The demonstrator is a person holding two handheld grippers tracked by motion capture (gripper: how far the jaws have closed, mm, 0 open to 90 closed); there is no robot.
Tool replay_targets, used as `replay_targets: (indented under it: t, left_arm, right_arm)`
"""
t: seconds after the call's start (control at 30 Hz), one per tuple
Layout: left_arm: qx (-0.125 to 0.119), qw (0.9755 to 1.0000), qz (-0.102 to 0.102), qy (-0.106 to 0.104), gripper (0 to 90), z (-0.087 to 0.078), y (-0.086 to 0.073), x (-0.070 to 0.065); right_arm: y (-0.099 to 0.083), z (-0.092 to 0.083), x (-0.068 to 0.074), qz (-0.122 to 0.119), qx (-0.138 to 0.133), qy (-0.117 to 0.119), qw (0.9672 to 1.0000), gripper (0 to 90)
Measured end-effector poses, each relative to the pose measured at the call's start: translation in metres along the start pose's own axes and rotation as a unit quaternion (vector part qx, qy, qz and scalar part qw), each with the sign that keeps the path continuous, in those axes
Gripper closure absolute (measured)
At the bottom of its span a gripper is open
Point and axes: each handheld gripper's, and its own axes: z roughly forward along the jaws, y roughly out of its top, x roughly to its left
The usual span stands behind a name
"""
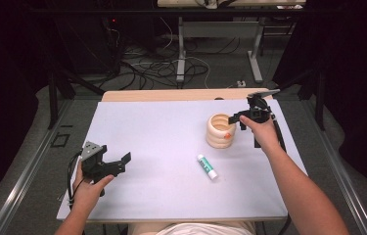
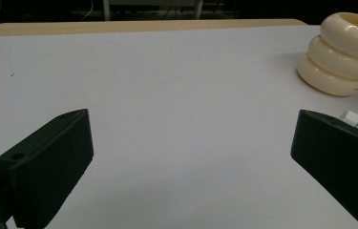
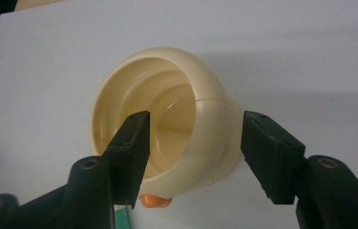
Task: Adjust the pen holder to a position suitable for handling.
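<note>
— Jaws of the right gripper (image 3: 193, 157) stood on two sides of the cup's wall, one inside the mouth and one outside, but were they pressing already?

— Not yet, I think. In the right gripper view a gap was visible between the outer jaw and the wall, so the jaws were apart, with the rim between them. The cream cup (image 1: 220, 130) was standing upright on the white surface (image 1: 161, 132), toward its far right part, and the glue stick (image 1: 207, 166) lay near it, a little closer to the person.

— How would such a cup handle?

— It looked like glossy hard plastic or ceramic, made as three round rings stacked one on another. I judged it stiff and rather light. The smooth rounded bulges could be slippery, so a grip on a bulge may slide off. The wall at the rim, taken from inside and outside, seemed the better place.

— And the small orange piece at its base?

— I could not tell what it was.

— The left gripper (image 1: 103, 164)?

— It rested low at the near left of the surface, well apart from the cup, with its jaws wide apart and nothing between them.
</note>
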Motion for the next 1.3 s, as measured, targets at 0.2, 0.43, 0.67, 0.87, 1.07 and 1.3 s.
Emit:
replay_targets:
  t: [0.2,0.43,0.67,0.87,1.07,1.3]
  left_arm:
    - [0.002,1.0000,0.000,-0.001,0.5,0.001,0.000,0.000]
    - [0.001,1.0000,0.002,-0.001,0.5,0.001,0.000,-0.001]
    - [0.000,1.0000,0.002,-0.001,0.5,0.000,0.000,0.000]
    - [0.001,1.0000,0.003,-0.001,0.5,0.001,0.000,0.000]
    - [0.002,1.0000,0.003,0.000,0.5,0.001,0.000,0.000]
    - [0.002,1.0000,0.002,0.000,0.5,0.001,0.000,0.000]
  right_arm:
    - [0.001,0.011,-0.003,0.016,0.014,-0.003,0.9998,47.2]
    - [0.003,0.020,-0.005,0.045,0.030,-0.008,0.9985,54.7]
    - [0.003,0.023,-0.007,0.060,0.031,-0.012,0.9977,63.5]
    - [0.005,0.023,-0.007,0.077,0.043,-0.015,0.9960,65.2]
    - [0.006,0.024,-0.012,0.101,0.042,0.003,0.9940,65.8]
    - [0.006,0.024,-0.012,0.102,0.040,0.001,0.9939,66.3]
